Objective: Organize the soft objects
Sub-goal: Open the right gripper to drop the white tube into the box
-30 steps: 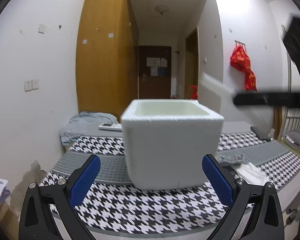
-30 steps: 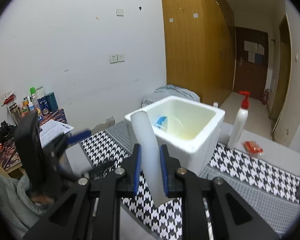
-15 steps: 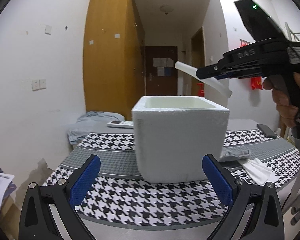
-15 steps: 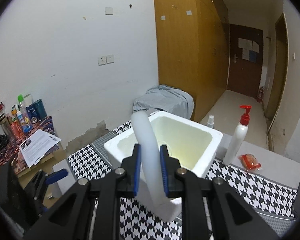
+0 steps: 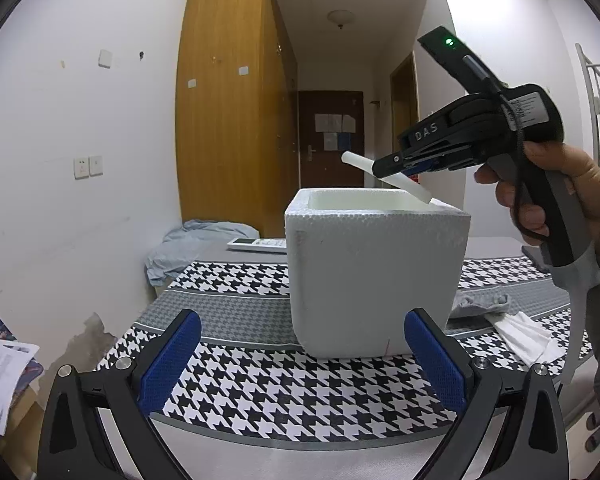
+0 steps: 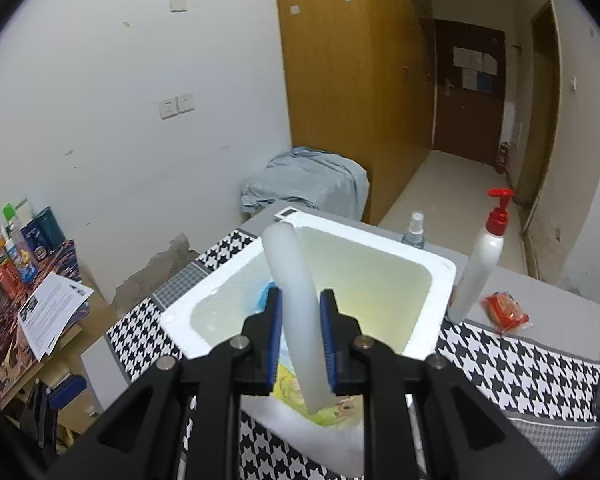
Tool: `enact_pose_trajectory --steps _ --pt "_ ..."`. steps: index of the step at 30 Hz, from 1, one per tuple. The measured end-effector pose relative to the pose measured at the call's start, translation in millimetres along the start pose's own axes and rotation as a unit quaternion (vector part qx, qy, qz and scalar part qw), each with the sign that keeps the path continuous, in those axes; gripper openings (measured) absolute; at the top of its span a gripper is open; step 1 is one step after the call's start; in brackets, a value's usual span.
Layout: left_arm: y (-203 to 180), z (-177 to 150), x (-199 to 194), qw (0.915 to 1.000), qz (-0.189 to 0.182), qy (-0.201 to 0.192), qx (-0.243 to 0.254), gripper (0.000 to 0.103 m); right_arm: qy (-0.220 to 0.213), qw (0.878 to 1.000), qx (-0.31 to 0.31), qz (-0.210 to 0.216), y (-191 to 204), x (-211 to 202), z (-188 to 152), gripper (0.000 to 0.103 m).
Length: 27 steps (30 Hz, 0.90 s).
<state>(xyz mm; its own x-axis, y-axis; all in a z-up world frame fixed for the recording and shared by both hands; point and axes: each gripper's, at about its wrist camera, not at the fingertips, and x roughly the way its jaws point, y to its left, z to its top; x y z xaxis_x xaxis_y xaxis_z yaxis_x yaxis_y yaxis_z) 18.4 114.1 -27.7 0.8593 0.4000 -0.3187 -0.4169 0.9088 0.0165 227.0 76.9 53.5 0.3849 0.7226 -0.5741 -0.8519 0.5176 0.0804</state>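
A white foam box (image 5: pixel 376 272) stands on the houndstooth table cover (image 5: pixel 260 384). My right gripper (image 6: pixel 300 320) is shut on a white foam tube (image 6: pixel 296 304) and holds it above the open box (image 6: pixel 436 280); blue and yellow items lie inside the box. In the left wrist view the right gripper (image 5: pixel 384 168) holds the tube (image 5: pixel 408 188) tilted over the box's rim. My left gripper (image 5: pixel 300 360) is open and empty, low in front of the box. A grey cloth (image 5: pixel 480 304) and a white cloth (image 5: pixel 524 336) lie right of the box.
A white pump bottle with red top (image 6: pixel 480 264), a small spray bottle (image 6: pixel 414 232) and a red packet (image 6: pixel 504 312) stand behind the box. A remote (image 5: pixel 256 244) and a blue-grey cloth heap (image 5: pixel 196 240) lie at the far left. A cluttered side table (image 6: pixel 24 280) is left.
My right gripper has carried the foam tube from beside the box to above its opening and lower toward the rim. My left gripper has stayed open, and its view has shifted slightly.
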Motion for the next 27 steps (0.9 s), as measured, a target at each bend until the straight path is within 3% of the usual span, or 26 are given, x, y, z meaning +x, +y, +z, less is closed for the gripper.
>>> enact_pose_trajectory --steps 6,9,11,13,21,23,27 --pt "1 0 -4 1.0000 0.002 -0.003 0.001 0.102 0.018 1.000 -0.004 -0.017 1 12 2 0.025" --pt "2 1 -5 1.0000 0.004 -0.005 -0.002 0.102 0.017 0.999 -0.003 -0.027 1 14 3 0.035" --pt "2 1 -5 1.0000 0.004 -0.004 -0.002 0.102 0.011 1.000 -0.005 -0.029 1 11 3 0.057" --pt "1 1 -3 1.0000 0.004 -0.003 0.000 0.102 0.002 0.999 -0.006 -0.033 1 4 2 0.066" --pt "-11 7 4 0.9998 -0.016 0.002 0.011 0.102 -0.029 0.999 -0.006 -0.042 -7 -40 -12 0.068" --pt "-17 8 6 0.9996 -0.025 0.002 0.017 0.102 -0.032 0.998 0.000 -0.046 -11 -53 -17 0.075" --pt "-27 13 9 0.9990 -0.039 0.005 0.021 0.102 -0.039 0.998 0.009 -0.042 -19 -78 -31 0.080"
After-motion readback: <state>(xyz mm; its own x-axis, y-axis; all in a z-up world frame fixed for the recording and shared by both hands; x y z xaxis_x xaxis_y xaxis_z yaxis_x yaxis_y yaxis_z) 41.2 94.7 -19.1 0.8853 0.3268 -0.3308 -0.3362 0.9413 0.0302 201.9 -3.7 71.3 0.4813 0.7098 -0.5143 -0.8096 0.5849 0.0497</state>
